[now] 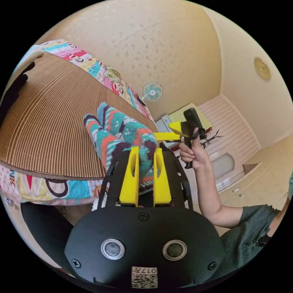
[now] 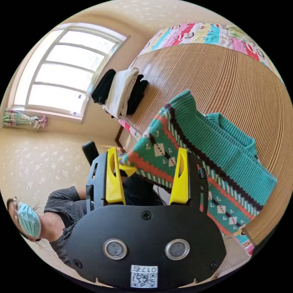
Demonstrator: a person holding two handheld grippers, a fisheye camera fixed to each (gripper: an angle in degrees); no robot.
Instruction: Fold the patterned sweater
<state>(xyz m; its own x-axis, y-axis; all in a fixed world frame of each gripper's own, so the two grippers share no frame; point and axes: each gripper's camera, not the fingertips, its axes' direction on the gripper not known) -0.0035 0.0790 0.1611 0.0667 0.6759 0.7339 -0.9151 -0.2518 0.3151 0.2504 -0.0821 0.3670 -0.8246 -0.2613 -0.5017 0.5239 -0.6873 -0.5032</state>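
In the left gripper view, nearest the camera, the left gripper (image 1: 145,155) has its yellow fingers (image 1: 130,177) close together, pinching a bunched fold of the teal, orange and purple patterned knit sweater (image 1: 122,134); the cloth rises in a lump from the near edge of the brown ribbed mat (image 1: 52,122) that covers the bed. That pinch looks shallow and sits on thick, gathered knit, so my worry is that a pull could let the wad slide out, or drag extra layers along and spoil the fold. In the right gripper view, the right gripper (image 2: 146,164) has its fingers (image 2: 180,175) spread wide, with the sweater's diamond-banded edge (image 2: 161,152) between or just behind them; I cannot tell whether either one touches it. If it closes from there it may catch only the hem. Part of the sweater appears to hang over the mat's near edge, so its weight could tug it off the bed. Farther along the mat, near the window (image 2: 61,76), a stack of black and white folded clothes (image 2: 120,90) lies well apart.
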